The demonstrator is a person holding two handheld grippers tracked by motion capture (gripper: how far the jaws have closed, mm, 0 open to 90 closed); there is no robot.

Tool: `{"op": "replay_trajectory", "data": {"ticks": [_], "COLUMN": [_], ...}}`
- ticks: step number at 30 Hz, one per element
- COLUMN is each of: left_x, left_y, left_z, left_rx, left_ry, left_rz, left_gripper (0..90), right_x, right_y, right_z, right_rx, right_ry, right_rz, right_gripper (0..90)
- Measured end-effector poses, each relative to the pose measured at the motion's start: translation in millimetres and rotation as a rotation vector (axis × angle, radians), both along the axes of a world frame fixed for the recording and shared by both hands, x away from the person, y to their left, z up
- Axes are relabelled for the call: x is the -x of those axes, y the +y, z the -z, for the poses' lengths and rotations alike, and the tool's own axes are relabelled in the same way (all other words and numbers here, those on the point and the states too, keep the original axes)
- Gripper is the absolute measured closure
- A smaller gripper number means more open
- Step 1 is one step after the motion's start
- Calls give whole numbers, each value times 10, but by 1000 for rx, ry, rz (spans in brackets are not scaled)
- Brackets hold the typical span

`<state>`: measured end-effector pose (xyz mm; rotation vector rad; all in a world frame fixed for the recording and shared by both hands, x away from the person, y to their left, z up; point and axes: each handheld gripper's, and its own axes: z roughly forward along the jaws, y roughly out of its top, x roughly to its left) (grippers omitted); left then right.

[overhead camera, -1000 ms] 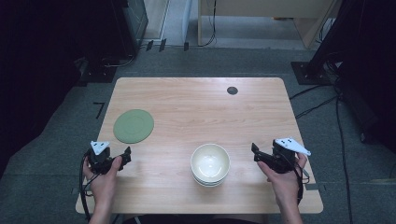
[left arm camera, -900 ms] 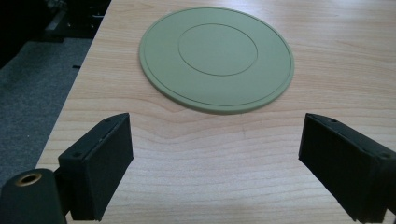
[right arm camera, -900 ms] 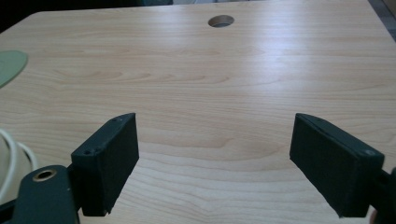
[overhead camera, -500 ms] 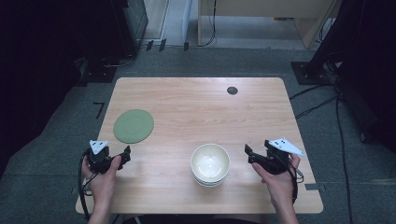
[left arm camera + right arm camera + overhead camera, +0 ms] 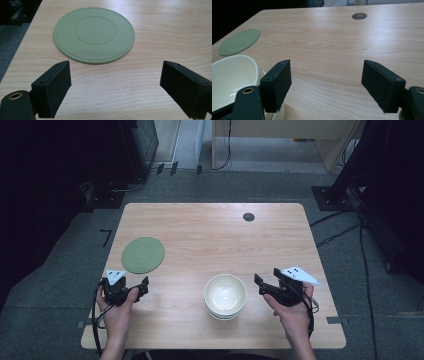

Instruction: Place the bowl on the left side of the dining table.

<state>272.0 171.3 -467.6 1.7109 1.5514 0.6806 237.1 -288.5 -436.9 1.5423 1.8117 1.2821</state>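
A stack of cream bowls (image 5: 225, 295) stands near the table's front edge, also at the left of the right gripper view as cream bowls (image 5: 229, 77). A flat green round mat (image 5: 143, 254) lies at the table's left; in the left gripper view the mat (image 5: 93, 33) lies just beyond the jaws. My left gripper (image 5: 140, 287) is open near the front left, a little in front of the mat, with nothing between its jaws. My right gripper (image 5: 262, 285) is open just right of the bowls, its left jaw close beside the rim.
The wooden table (image 5: 210, 235) has a round cable hole (image 5: 248, 216) at the back right, seen as the hole (image 5: 359, 16) in the right gripper view. Dark cabinets and cables stand on the grey floor around the table.
My right gripper has moved left toward the bowls. The left gripper has barely moved.
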Motion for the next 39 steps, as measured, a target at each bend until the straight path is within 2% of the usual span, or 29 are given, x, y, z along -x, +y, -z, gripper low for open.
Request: {"op": "replay_trajectory", "data": {"ticks": [2, 5, 8, 12, 15, 18, 22, 24, 29, 30, 34, 37, 39], "left_x": [6, 6, -9, -35, -55, -80, -111, -126, -127, -126, -110, -98, -69], "left_y": [-52, -115, -168, -272, -346, -426, -503, -546, -635, -688, -778, -824, -889], "left_z": [-26, -76, -142, -225, -269, -318, -351, -353, -334, -320, -323, -332, -341], "left_rx": [5, 35, 71, 78, 77, 75, 77, 70, 63, 58, 72, 77, 80], "left_ry": [-3, -12, -25, -45, -52, -63, -76, -72, -75, -69, -71, -74, -74], "left_rz": [10, 18, 27, 54, 74, 96, 114, 129, 155, 174, 203, 222, 246], "left_gripper": [95, 95, 95, 95, 95, 95, 95, 95, 95, 95, 95, 95, 95], "right_x": [-12, -27, -51, -81, -107, -122, -146, -150, -131, -129, -113, -101, -93], "right_y": [31, 95, 179, 248, 272, 278, 275, 292, 359, 370, 405, 411, 423], "right_z": [-22, -63, -109, -180, -199, -212, -222, -208, -153, -149, -143, -131, -123], "right_rx": [-13, -24, -17, 1, 25, 30, 8, 18, 11, 6, 5, -40, -41], "right_ry": [-2, -9, -6, -18, -23, -37, -60, -44, -32, -27, -17, -18, -4], "right_rz": [-12, -20, -54, -69, -38, -34, -44, -54, -101, -116, -154, -197, -213], "right_gripper": [244, 230, 204, 214, 269, 331, 380, 436, 577, 595, 656, 693, 693]}}
